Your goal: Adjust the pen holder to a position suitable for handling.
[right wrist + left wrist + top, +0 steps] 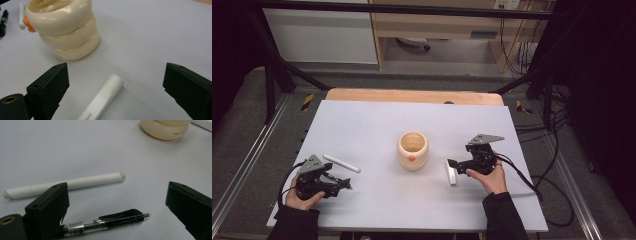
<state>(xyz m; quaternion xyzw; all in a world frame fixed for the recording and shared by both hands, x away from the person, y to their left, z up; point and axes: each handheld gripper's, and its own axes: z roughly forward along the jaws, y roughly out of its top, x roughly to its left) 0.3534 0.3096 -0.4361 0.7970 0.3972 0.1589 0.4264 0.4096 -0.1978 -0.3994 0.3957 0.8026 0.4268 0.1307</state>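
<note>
White tabletop: right gripper jaws spread over white tube beside cream cup; left gripper spread over black pen.

Red "THE" on cup base (rest cut off)

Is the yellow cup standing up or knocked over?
Standing up. The cup rests on its base on the table, its open mouth facing up.

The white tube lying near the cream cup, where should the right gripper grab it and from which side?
Grip the white plastic tube mid-barrel, coming from above with the right gripper open astride it. It lies flat, and its round, narrow barrel fits crosswise between the fingers.
</note>
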